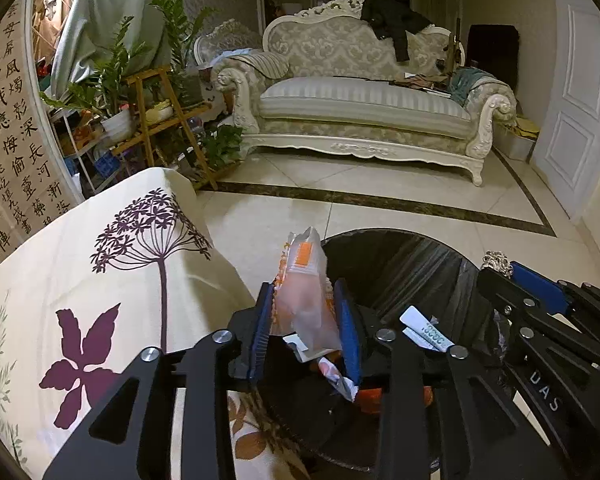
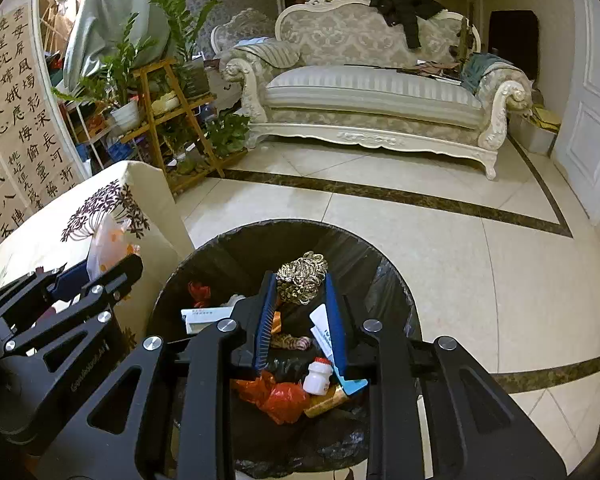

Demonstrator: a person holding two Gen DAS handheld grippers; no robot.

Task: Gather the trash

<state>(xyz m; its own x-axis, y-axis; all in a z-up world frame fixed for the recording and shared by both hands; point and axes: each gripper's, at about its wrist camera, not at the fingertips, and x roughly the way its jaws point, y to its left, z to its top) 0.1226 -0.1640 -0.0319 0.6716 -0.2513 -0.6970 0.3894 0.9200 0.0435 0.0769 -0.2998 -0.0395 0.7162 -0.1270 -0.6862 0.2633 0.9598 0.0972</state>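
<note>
Our left gripper (image 1: 306, 312) pinches a translucent orange-printed plastic wrapper (image 1: 306, 292) beside the black-lined round bin (image 2: 236, 248); our right gripper (image 2: 302, 304), marked "DAS", clamps a crumpled golden metallic wad (image 2: 302, 282) above it.

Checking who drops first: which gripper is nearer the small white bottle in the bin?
Right. The right gripper, holding a metal scouring ball, hangs directly over the white bottle; the left gripper is at the bin's table-side rim.

The wrapper (image 1: 306, 300) is thin, translucent plastic film printed orange, and the scouring ball (image 2: 302, 278) is coiled, shiny metal wire. The bin liner (image 2: 260, 240) is glossy, creased black plastic; the floor (image 2: 440, 240) is polished tile, and the tablecloth (image 1: 100, 264) is matt printed cloth.
</note>
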